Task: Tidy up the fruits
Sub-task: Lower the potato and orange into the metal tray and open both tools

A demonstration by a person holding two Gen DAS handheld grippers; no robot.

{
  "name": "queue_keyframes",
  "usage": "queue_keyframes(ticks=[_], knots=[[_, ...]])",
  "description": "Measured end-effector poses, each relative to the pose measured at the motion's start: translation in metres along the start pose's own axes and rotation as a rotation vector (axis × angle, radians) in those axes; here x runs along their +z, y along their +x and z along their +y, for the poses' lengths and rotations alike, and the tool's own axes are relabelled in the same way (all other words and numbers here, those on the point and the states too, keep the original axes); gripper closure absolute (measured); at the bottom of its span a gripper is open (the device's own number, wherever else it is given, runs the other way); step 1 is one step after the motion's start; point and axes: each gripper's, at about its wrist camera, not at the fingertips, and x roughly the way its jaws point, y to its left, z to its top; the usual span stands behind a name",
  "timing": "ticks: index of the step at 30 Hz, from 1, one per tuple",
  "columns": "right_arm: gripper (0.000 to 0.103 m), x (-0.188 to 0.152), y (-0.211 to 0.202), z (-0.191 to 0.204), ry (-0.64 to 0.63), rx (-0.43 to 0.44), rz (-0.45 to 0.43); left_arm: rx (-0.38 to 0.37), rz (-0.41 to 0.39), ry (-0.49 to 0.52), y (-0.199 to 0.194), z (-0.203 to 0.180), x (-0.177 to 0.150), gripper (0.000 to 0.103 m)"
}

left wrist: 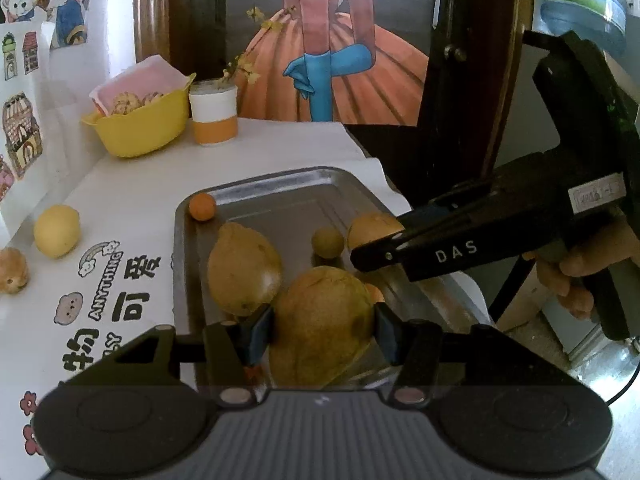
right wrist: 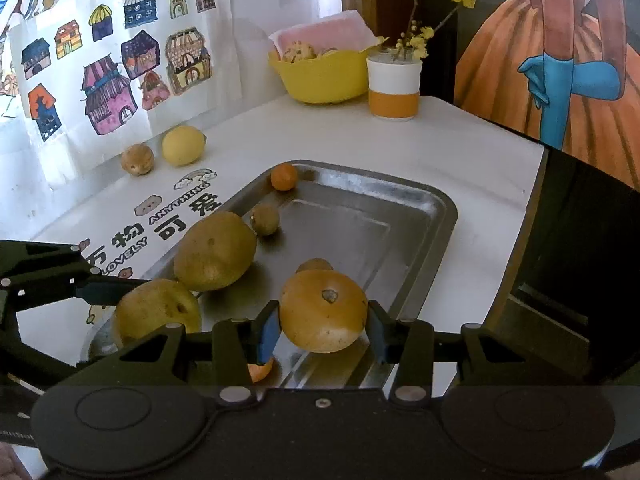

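Over the steel tray (right wrist: 436,208) on the counter, I hold a mango (left wrist: 320,320) in my left tongs (left wrist: 320,332) and an orange (right wrist: 323,310) in my right tongs (right wrist: 323,330), both gripped at their widest so neither slips as fruit gathers there

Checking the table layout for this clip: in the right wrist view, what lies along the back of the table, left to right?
Brown fruit → lemon → yellow bowl → cup.
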Motion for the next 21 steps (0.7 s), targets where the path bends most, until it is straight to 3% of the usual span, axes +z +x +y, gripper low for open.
queue_keyframes(ticks=[15,21], knots=[[0.055,-0.0033,0.0073,0.0013,0.001,0.006,0.013,0.010,0.023,-0.021,0.0077,0.0027,-0.0010,0.045],[0.048,-0.0043,0.0042,0.0016,-0.005,-0.007,-0.008,-0.001,0.014,-0.041,0.0076,0.0058,-0.0023,0.044]])
